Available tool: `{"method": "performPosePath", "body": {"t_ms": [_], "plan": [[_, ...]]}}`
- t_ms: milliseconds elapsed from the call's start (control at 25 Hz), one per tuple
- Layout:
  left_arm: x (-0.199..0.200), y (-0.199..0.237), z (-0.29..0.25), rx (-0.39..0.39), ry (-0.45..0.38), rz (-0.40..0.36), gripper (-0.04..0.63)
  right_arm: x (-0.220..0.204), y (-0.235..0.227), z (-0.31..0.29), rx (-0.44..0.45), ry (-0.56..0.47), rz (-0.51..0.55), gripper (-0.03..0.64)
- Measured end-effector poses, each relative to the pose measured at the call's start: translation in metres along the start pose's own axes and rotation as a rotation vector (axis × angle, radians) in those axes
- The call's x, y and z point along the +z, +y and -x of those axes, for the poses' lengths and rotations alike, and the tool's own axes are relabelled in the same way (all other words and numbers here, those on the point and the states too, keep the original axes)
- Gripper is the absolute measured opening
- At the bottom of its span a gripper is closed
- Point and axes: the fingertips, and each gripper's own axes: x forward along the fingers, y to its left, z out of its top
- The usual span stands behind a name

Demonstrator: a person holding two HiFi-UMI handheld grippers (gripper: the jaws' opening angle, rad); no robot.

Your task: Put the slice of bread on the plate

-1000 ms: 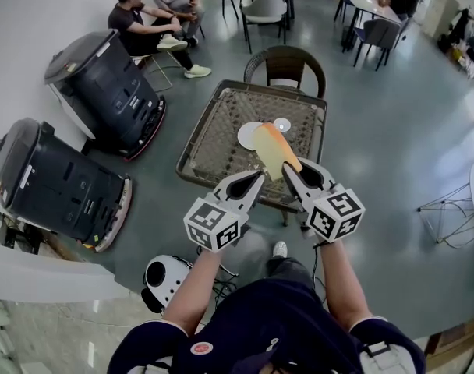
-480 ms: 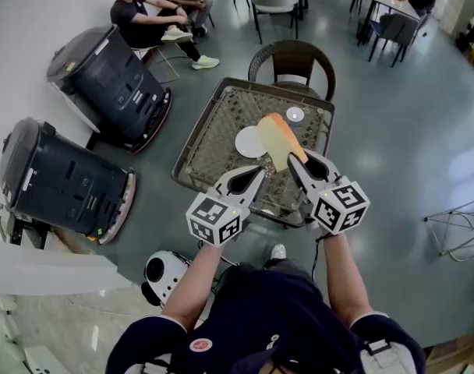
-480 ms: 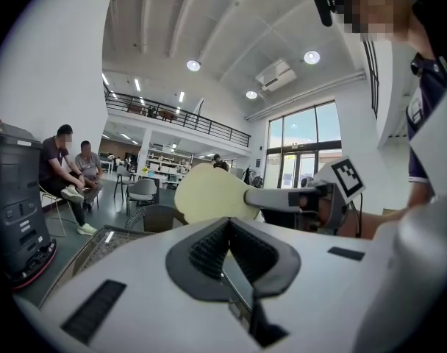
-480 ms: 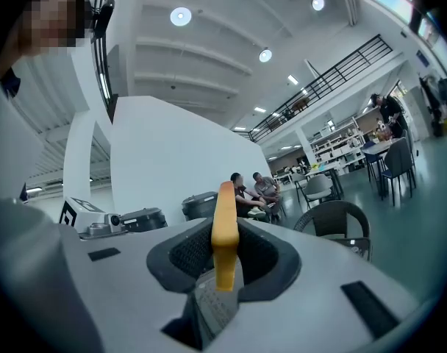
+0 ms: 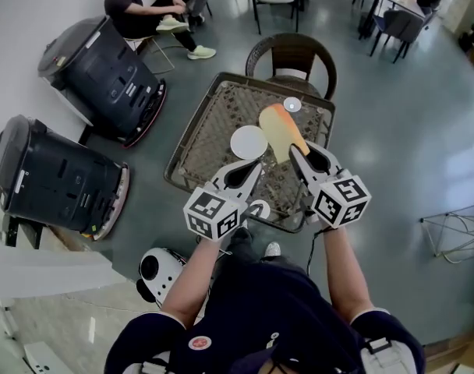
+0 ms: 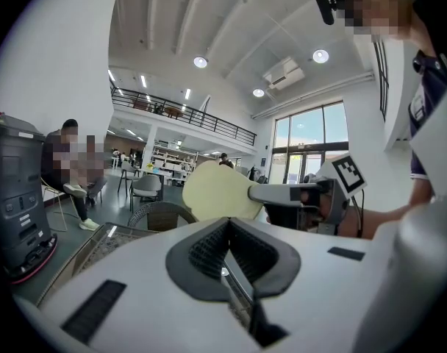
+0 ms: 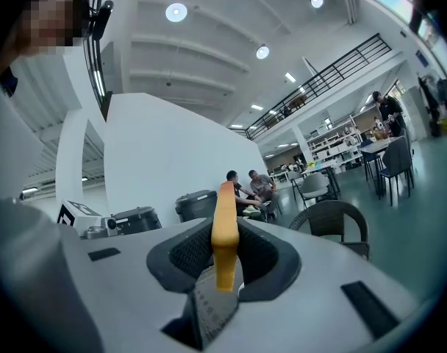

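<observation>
The right hand-held gripper (image 5: 300,153) was clenched on the slice of bread (image 5: 278,129). In the right gripper view the slice stood on edge between the two dark pads, and its orange crust ran up past the jaw tips. From the head view the pale face of the slice reached forward out of that hand-held gripper, over the wicker tabletop (image 5: 206,135) and clear of it.

The left hand-held gripper (image 5: 252,171) was level with the right one and just to its left. Its jaws were drawn together and nothing sat between them. In its own view the bread appeared ahead and to its right, a rounded cream shape at the end of the other hand-held gripper's jaws.

The white plate (image 5: 249,142) lay bare on the tabletop, just ahead of the left hand-held gripper's tips and close to the left of the held slice. A small white dish (image 5: 292,104) sat farther ahead, beyond the bread's far end. A wicker chair (image 5: 293,54) stood past the far edge of the tabletop.

Well off to the left of both hand-held grippers stood two large black machines (image 5: 104,76) on the floor. Seated people (image 5: 143,6) were beyond them.
</observation>
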Motion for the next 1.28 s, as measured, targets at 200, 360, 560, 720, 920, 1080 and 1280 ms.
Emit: {"method": "performPosePath", "body": {"t_ms": [200,360,560,720,920,1080,1280], "plan": [[0.000,0.026,-0.012,-0.018,-0.001,0.014,0.006,-0.006,-0.008,-0.024,-0.021,0.022,-0.006,0.087],[-0.006,0.049,-0.020,-0.033,0.010,0.036,0.006,-0.013,-0.016,-0.046,-0.051,0.045,-0.018,0.087],[-0.019,0.076,-0.029,-0.046,0.028,0.064,0.006,-0.031,-0.027,-0.072,-0.083,0.092,-0.031,0.087],[-0.029,0.100,-0.031,-0.052,0.040,0.099,0.006,-0.051,-0.032,-0.097,-0.103,0.139,-0.053,0.087],[-0.043,0.125,-0.033,-0.044,0.056,0.127,0.006,-0.082,-0.043,-0.125,-0.114,0.198,-0.089,0.087],[-0.058,0.143,-0.035,-0.033,0.083,0.141,0.006,-0.109,-0.055,-0.147,-0.127,0.238,-0.115,0.087],[-0.082,0.157,-0.043,-0.023,0.128,0.153,0.006,-0.141,-0.073,-0.168,-0.137,0.275,-0.144,0.087]]}}
